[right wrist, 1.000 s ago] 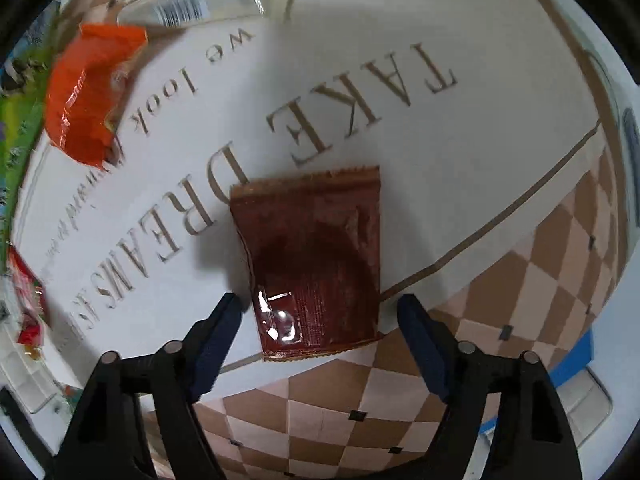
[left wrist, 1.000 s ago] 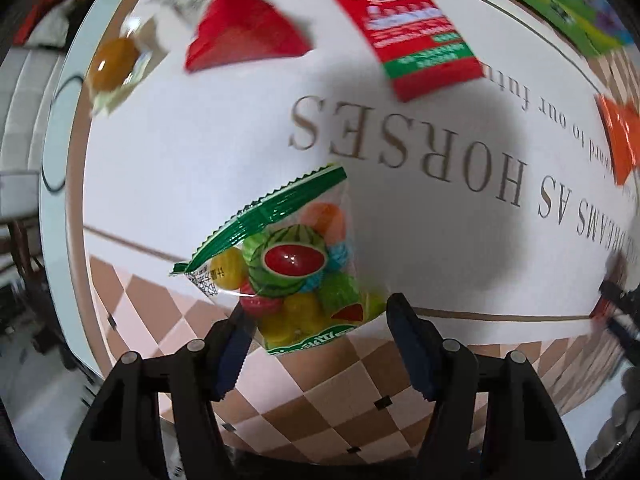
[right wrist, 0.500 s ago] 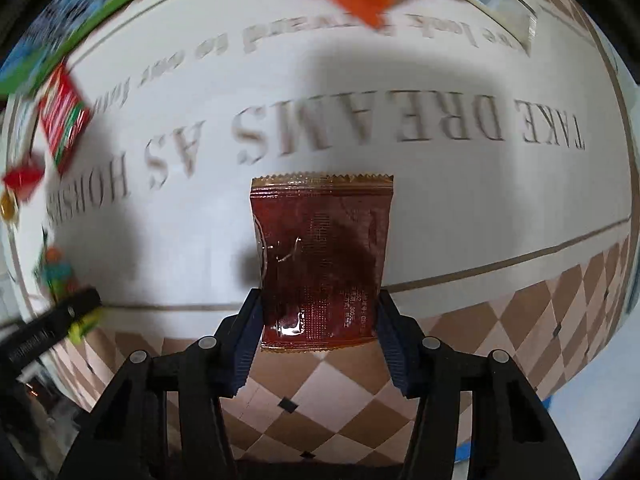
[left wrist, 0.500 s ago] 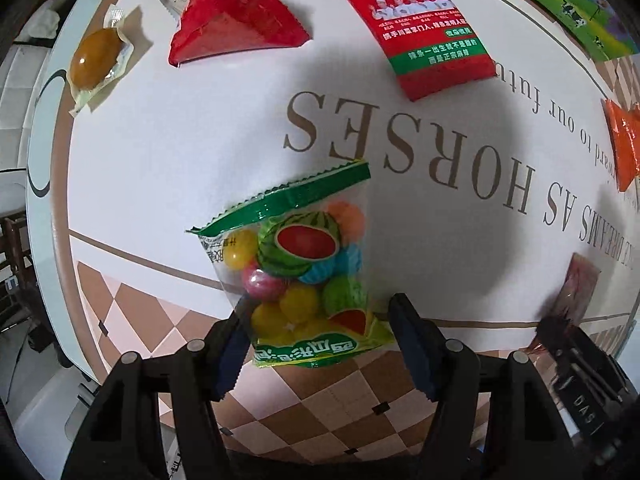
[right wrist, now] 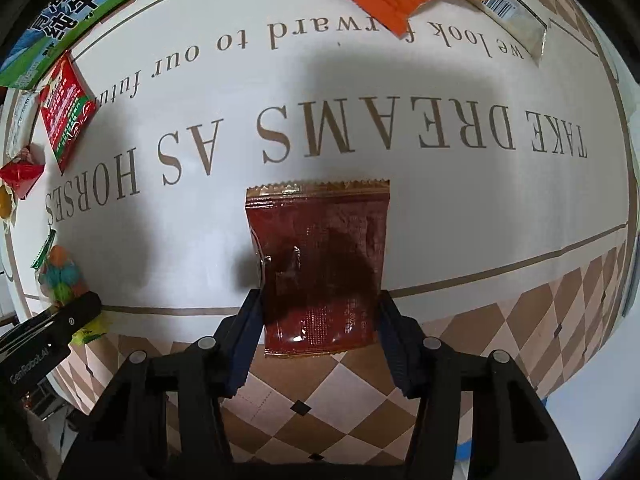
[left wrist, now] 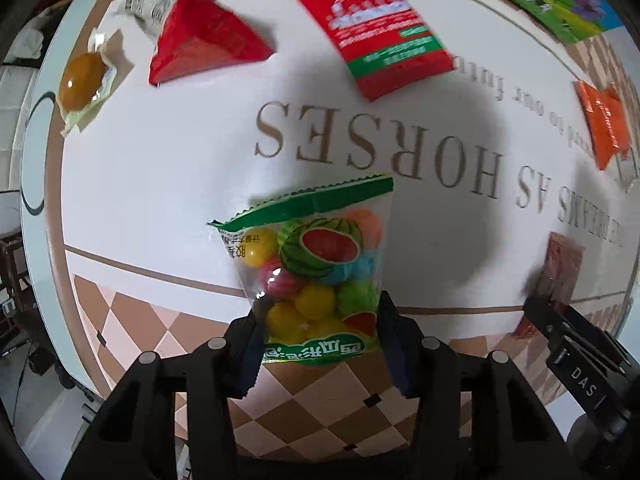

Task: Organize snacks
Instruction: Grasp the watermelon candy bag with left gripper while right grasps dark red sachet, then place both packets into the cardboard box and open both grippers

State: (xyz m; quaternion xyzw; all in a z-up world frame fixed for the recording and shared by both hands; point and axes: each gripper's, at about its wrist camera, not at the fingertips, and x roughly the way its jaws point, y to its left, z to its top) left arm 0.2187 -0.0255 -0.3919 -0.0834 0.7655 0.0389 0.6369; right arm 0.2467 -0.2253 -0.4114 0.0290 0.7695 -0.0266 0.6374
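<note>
Between the left gripper's (left wrist: pixel 320 336) blue pads sits the bottom end of a clear bag of fruit-shaped candies (left wrist: pixel 316 276), its green sealed top pointing away over the printed tablecloth (left wrist: pixel 160 168); the jaws are pressed in against the bag's two side edges, pinching it. The right gripper (right wrist: pixel 320 320) does the same with a dark red-brown sachet (right wrist: pixel 320 260), jaws closed on its lower corners, serrated seal facing away. Both packets are probably taken by the near end because that flat margin gives the pads something to bite without crushing the contents (the candies bulge higher up, clear of the pads). Whether either packet is lifted or merely resting on the cloth I cannot tell.

Each tool is held low and angled forward over the checkered border of the cloth, fingers pointing toward the far row of snacks: a red triangular packet (left wrist: pixel 204 40), a red and green packet (left wrist: pixel 372 28), an orange packet (left wrist: pixel 604 120), a wrapped amber sweet (left wrist: pixel 82 80). The two grippers work side by side, each visible at the edge of the other's view, well apart.
</note>
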